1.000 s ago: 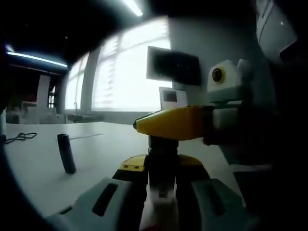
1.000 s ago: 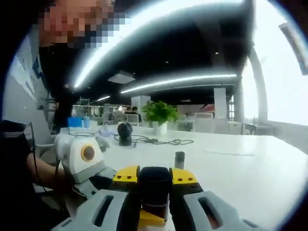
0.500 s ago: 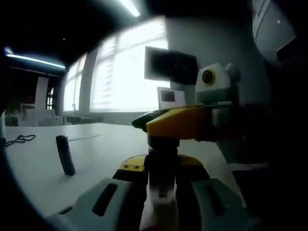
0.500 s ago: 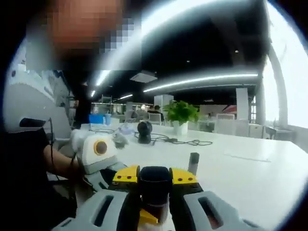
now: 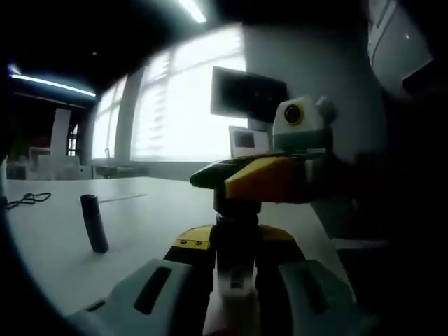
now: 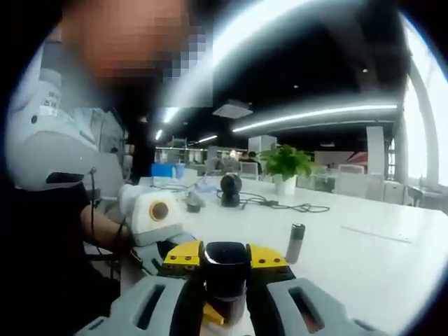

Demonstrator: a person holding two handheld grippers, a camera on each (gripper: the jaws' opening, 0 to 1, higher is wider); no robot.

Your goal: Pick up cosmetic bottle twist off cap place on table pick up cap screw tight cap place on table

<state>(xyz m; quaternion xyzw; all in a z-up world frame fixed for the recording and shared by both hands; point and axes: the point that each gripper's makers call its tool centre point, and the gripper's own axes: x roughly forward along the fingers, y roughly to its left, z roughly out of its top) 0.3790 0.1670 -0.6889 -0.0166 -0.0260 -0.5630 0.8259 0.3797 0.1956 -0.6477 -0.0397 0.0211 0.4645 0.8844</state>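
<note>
Gripping light, stiff, likely slippery cosmetic bottle (image 5: 234, 276) at body with left hand-held gripper (image 5: 234, 280), right hand-held gripper (image 6: 225, 280) clamped on cap (image 6: 225, 262), above bench (image 6: 364, 259).

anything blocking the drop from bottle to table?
Nothing visible. The left gripper holds the bottle and the right gripper is closed on its cap, both above the white table. The nearest thing is a small dark tube standing off to the side.

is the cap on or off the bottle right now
On. The dark cap sits atop the cosmetic bottle, which the left gripper holds; the right gripper clamps the cap. How tightly screwed: cannot tell.
</note>
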